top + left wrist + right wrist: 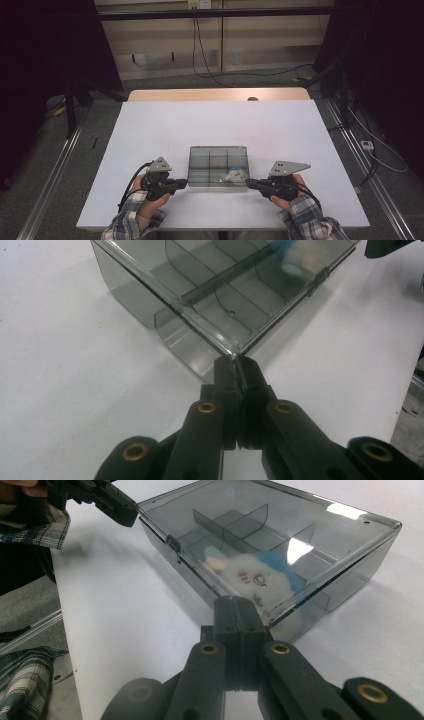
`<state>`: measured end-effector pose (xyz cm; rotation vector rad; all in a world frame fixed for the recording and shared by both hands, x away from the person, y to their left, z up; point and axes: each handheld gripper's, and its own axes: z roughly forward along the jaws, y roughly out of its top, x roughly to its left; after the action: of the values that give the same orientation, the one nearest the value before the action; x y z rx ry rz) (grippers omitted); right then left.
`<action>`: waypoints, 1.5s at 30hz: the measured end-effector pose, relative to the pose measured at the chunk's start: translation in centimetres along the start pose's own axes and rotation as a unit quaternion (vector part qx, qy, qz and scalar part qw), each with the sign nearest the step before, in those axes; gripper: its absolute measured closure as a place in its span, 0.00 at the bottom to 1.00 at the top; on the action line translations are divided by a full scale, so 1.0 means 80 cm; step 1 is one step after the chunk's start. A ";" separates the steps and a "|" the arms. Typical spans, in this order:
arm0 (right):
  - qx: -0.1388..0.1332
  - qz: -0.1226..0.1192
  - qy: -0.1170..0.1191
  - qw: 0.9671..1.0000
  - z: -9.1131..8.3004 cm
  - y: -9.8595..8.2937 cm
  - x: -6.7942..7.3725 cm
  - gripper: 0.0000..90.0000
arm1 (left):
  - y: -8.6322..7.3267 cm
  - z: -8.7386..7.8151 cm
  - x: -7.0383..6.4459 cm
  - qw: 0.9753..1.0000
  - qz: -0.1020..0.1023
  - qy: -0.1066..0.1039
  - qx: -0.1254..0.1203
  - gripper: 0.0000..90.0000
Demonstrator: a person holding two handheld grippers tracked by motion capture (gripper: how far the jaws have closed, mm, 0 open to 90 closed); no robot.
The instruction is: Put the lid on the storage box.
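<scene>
A smoky clear compartment box [218, 148] lies with its lid down on the white table [150, 130], near the front edge. A small white plush toy [235, 175] with blue and pink patches rests in its near right compartment. My left gripper [184, 183] is shut, its tips touching the box's near left corner [235, 362]. My right gripper [248, 183] is shut too, its tips against the near right corner [235, 602]. Through the lid [300, 520] the right gripper view shows the toy [260, 580] just beyond the jaws. The left gripper view shows the toy [300, 255] at the box's far end.
A small latch [173, 543] sits midway along the box's front edge. The table's front edge runs just behind both hands; plaid sleeves [310, 220] come in from below. A wooden strip [215, 94] borders the table's far side, with cables on the floor beyond.
</scene>
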<state>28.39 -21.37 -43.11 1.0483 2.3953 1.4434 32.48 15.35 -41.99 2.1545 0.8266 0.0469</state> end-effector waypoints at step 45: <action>-0.013 0.022 -0.095 0.995 -0.047 -0.028 -0.050 0.26 | -0.017 -0.041 0.054 0.998 -0.005 0.036 -0.057 0.19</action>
<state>28.55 -27.27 -43.84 1.1825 2.2287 1.3204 34.14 20.63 -41.76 2.0510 0.8540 0.1635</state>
